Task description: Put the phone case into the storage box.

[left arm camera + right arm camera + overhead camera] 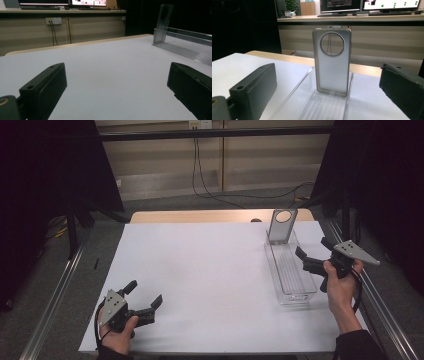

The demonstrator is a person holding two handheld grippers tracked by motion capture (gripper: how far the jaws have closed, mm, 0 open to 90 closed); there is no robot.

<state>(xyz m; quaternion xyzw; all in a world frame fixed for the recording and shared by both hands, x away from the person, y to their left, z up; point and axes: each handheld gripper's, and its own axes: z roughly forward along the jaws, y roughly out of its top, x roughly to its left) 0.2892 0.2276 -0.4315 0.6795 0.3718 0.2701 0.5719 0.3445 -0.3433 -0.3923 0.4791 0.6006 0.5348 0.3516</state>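
A grey phone case (281, 225) (332, 62) (162, 23) with a round camera hole stands upright at the far end of a long clear plastic tray (290, 270) (312, 105) (185, 50) on the right of the white table. My right gripper (314, 253) (327, 92) hovers open just right of the tray, its jaws wide apart and aimed at the case, with nothing between them. My left gripper (145, 293) (116, 87) rests open near the table's front left corner, holding nothing.
A white sheet (200, 270) covers the table; a strip of wooden edge (200, 216) shows at the far side. Metal rails (50, 305) run along both sides. Dark curtains flank the scene, and cables (205, 185) lie on the floor beyond.
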